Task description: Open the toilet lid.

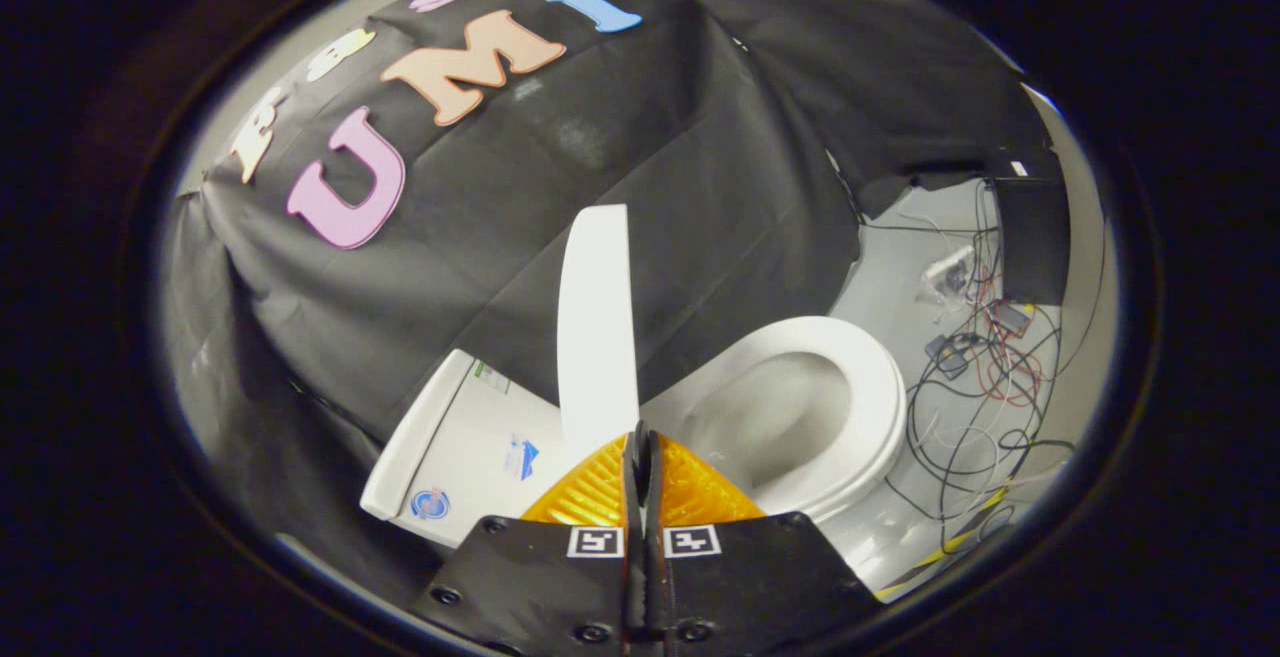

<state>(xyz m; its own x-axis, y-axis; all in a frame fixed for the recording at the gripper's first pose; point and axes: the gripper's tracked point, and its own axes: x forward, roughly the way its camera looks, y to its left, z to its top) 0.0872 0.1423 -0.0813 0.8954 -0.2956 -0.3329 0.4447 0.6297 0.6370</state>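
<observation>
One toilet is seen, with one lid (597, 322), one seat (868, 407), one bowl (780, 427) and one tank (470, 447). One gripper (641, 447) is seen, with two orange ribbed fingers (590, 492). The fingers are pressed together with hardly a gap left between them. Whether the lid's edge is pinched between the tips cannot be told; the lid's lower end is met right at the fingertips. The lid is raised and seen edge-on as a tall, narrow white strip, standing just ahead of the fingers, between the tank and the bowl. The lid is plain white, smooth and slightly curved. The bowl is left uncovered, its oval white seat lying down around the opening, beyond the fingers to the right. Two stickers are seen on the tank's face. A tangle of cables (975, 407), red, black and white, is spread on the pale floor (890, 277) past the seat.
</observation>
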